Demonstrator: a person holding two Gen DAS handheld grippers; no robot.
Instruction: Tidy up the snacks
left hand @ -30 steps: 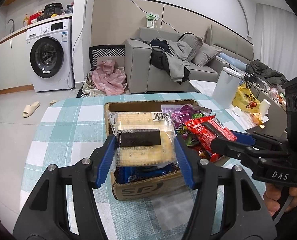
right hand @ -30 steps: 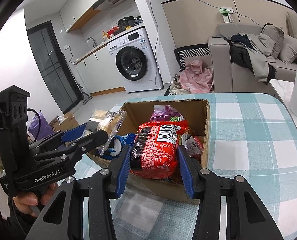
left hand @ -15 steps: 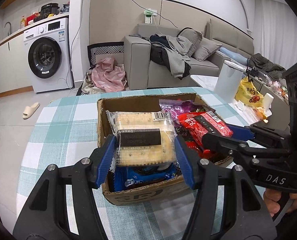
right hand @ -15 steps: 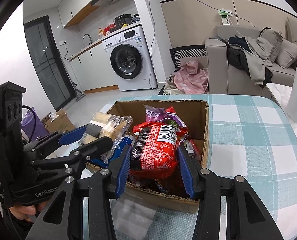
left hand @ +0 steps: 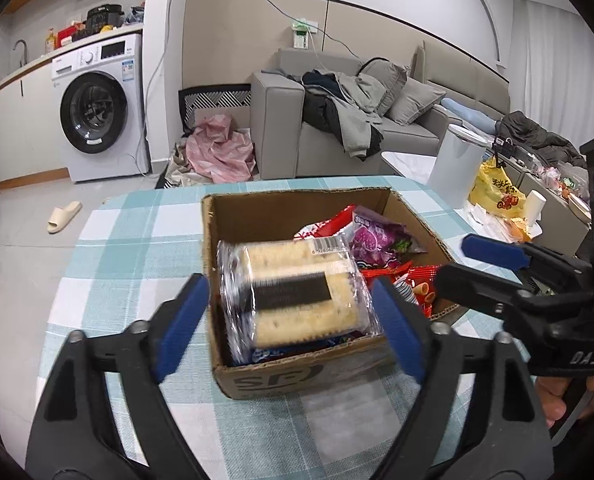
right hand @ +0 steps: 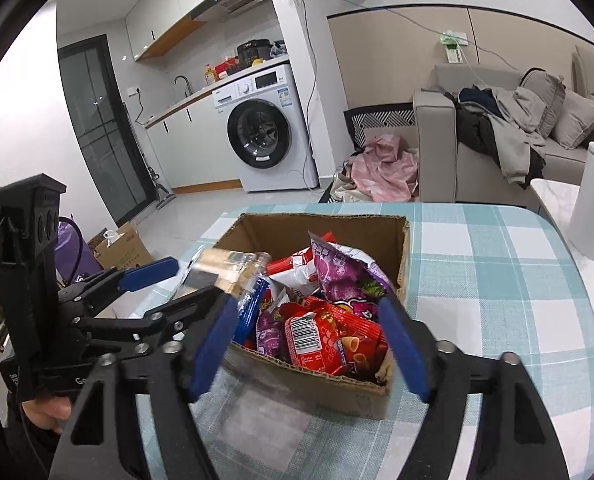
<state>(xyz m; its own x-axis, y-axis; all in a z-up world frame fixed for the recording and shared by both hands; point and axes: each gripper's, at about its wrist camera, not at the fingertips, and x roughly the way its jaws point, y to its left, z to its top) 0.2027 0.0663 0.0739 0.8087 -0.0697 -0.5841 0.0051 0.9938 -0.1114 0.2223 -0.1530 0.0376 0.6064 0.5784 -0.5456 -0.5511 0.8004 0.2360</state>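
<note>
Checked table [left hand: 109, 248] carries cardboard box [left hand: 281, 376] full of snacks; cracker pack [left hand: 293, 300] tilts at its near-left corner, red chip bag [right hand: 333, 340] lies inside near-right. Left gripper [left hand: 293, 320] and right gripper [right hand: 309, 344] jaws have just been opening, both released, pads clear of each pack.

room: white walls | washing machine [left hand: 97, 120] (left) | grey sofa [left hand: 293, 120] | pale tiled floor [left hand: 25, 216]

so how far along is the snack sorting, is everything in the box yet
Mostly done: the cardboard box already holds the purple bag and the red packet, which lies clear of the right gripper. Both grippers' jaws have just been opening. The cracker pack sits blurred between the left gripper pads, untouched, dropping or just landed in the box. No loose snacks show on the checked tablecloth.
</note>
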